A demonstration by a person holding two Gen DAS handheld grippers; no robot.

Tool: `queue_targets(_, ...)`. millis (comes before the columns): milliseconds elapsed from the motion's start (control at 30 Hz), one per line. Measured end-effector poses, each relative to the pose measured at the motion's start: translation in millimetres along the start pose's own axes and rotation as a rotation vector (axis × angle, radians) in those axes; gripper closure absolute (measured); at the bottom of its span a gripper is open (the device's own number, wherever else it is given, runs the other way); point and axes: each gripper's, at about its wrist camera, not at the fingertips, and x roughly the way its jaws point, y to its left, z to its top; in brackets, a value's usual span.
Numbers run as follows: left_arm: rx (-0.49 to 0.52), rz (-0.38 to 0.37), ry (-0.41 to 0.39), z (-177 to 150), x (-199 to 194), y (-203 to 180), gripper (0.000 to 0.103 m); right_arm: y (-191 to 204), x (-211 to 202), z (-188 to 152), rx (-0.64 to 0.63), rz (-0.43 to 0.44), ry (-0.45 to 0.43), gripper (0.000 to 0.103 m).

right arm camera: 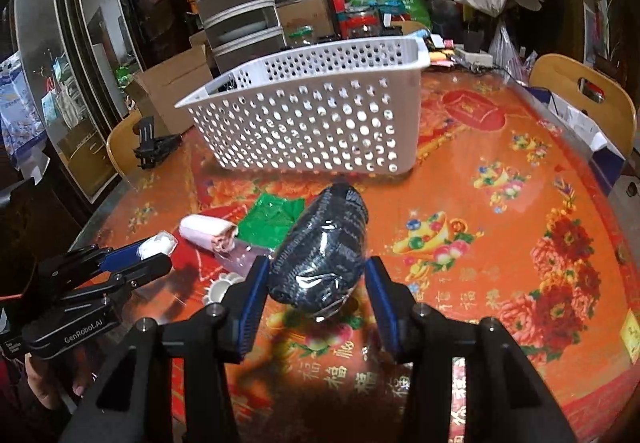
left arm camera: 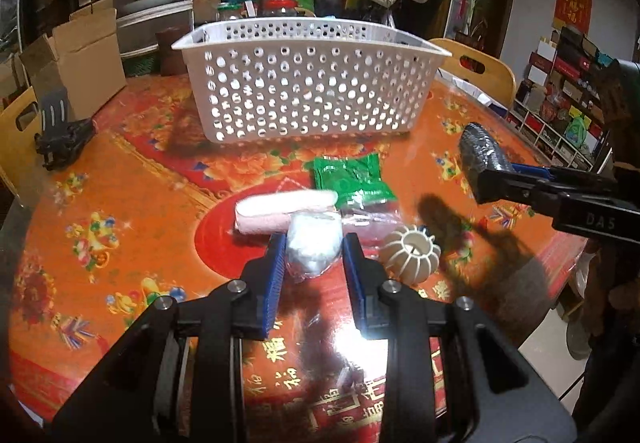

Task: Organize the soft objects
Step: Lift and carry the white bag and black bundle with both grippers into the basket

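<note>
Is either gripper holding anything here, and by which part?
Both are. The right gripper clamps the dark bagged bundle by its near end. The left gripper grips the white bagged item across its sides.

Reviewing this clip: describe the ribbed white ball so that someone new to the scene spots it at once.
Start at the white holed basket on the red and orange table. Nearer the camera lies a cluster: a green packet, a pink and white roll and the ball at its right end. It alone is a hard-looking cream cage of curved ribs with an open round top; it lies loose, not wrapped in plastic.
</note>
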Motion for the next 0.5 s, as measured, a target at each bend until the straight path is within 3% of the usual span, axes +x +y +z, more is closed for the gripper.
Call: queue_targets(500, 0.029, -0.011, -0.098, 57, -33, -3, 0.076, 1, -37, 44, -0.042, -0.005, -0.08, 0.055)
